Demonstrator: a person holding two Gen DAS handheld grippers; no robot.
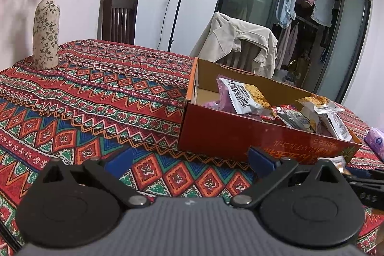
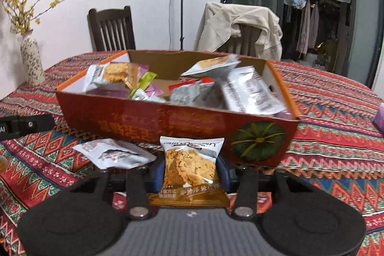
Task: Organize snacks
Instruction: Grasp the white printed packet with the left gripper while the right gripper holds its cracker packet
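In the right wrist view my right gripper (image 2: 190,169) is shut on a cracker packet (image 2: 189,160), white at the top and golden below, held upright between the blue pads just in front of the red cardboard box (image 2: 144,121). Several snack packets (image 2: 249,90) lie piled inside the box. A white packet (image 2: 112,154) lies on the cloth at the box's near left corner. In the left wrist view my left gripper (image 1: 189,157) stands open over the patterned tablecloth, nothing between its fingers, left of the box (image 1: 228,133) and its packets (image 1: 244,95).
A flowered vase (image 1: 45,32) with yellow blossoms stands at the table's far left. A dark wooden chair (image 2: 111,28) and a chair draped with a beige jacket (image 2: 242,25) stand behind the table. A purple tissue pack (image 1: 375,139) lies to the right of the box.
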